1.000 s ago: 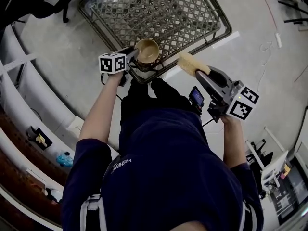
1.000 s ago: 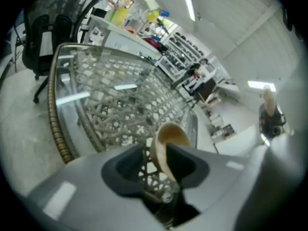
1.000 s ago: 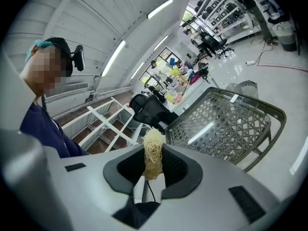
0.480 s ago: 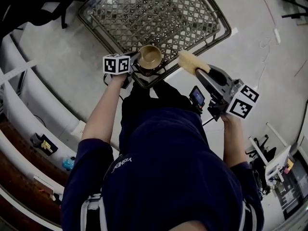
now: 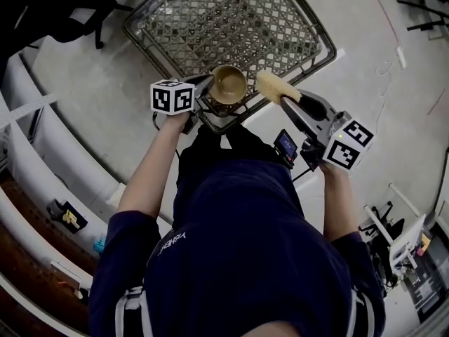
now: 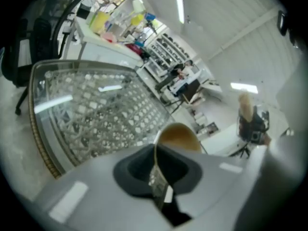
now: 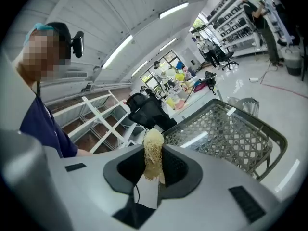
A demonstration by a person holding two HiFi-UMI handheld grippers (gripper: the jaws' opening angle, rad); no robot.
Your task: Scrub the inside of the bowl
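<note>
Two grippers are engaged. The left gripper [image 5: 208, 91], whose jaws have just been closing, clamps the thin rim of a round, smooth brown bowl [image 5: 229, 84] over the near corner of a metal lattice table [image 5: 231, 20]. The right gripper [image 5: 287, 101] pinches a pale, fibrous scrubber [image 5: 273, 86], which sits just beside the bowl without touching it.
</note>
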